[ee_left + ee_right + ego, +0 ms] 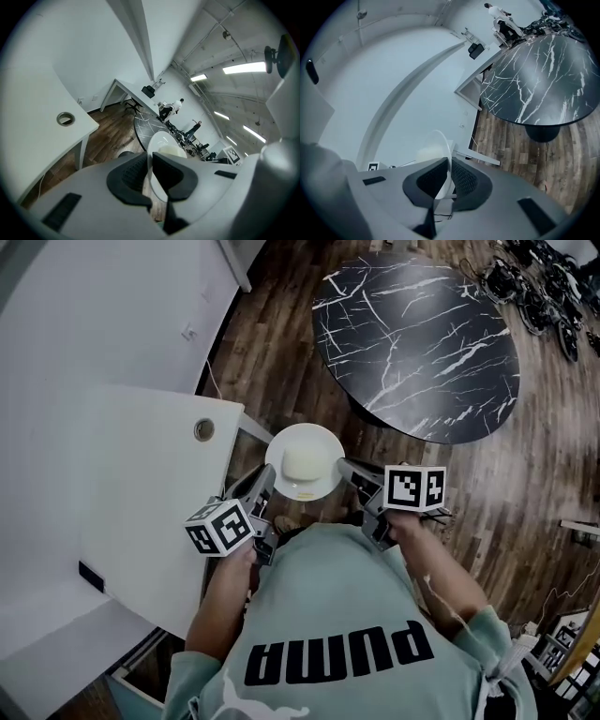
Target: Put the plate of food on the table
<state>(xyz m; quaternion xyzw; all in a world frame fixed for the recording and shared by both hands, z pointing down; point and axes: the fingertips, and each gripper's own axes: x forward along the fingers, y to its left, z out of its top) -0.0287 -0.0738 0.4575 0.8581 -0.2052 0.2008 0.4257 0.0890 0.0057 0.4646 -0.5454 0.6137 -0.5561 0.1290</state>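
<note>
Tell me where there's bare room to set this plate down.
The round black marble table is bare all over, bordered by wood floor. The white desk is bare around its cable hole. Crowded beyond the table's far edge, where dark gear lies.

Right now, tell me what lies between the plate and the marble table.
Only bare wooden floor separates the plate from the table, in the head view.

The table (412, 343) top is bare all over, with free room to come down anywhere. Between its near edge and the plate (323, 439) lies only open floor (281, 381). Left of the table stands a white desk (141, 484). Beyond the table's far right edge lies a pile of gear (544, 287).
</note>
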